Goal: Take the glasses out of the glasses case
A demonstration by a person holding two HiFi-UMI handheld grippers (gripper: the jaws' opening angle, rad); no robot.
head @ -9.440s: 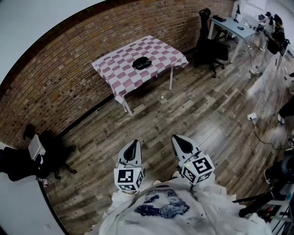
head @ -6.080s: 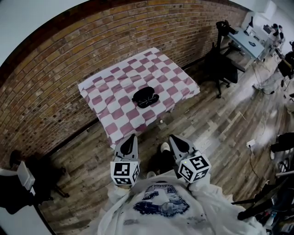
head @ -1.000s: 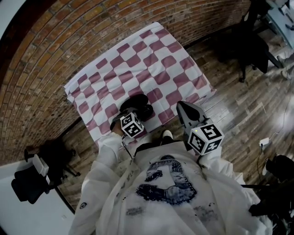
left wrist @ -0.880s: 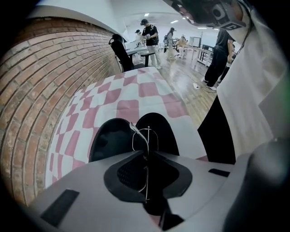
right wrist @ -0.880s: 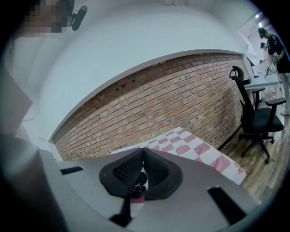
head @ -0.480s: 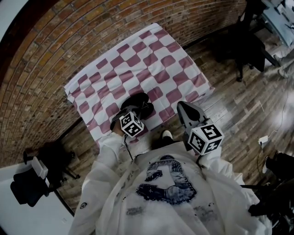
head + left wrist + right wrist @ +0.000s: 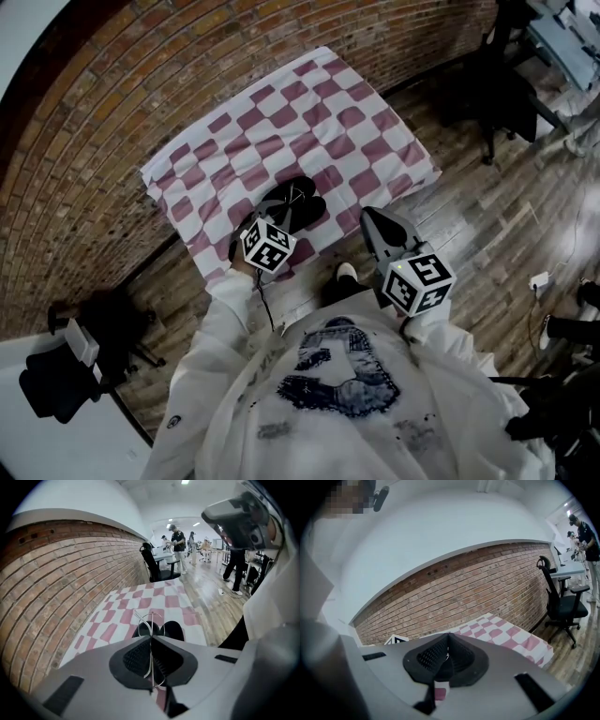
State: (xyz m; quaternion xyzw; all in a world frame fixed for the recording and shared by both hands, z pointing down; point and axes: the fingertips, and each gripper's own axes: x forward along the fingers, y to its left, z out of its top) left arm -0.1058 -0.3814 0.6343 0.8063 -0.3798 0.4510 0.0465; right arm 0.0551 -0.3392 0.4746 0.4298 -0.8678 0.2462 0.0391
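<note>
Grey and nearest, the right gripper (image 7: pixel 377 228) hangs over the wooden floor (image 7: pixel 469 225) at the table's near right edge, jaws pressed together on nothing. Left of it, the left gripper (image 7: pixel 279 221) tilts down, its jaws having just been closing, now nipped narrow on the thin wire glasses (image 7: pixel 149 619). Just beyond the tips, the black glasses case (image 7: pixel 307 208) lies open on the pink-checked tablecloth (image 7: pixel 328 122). Farther back stands the brick wall (image 7: pixel 141 84).
</note>
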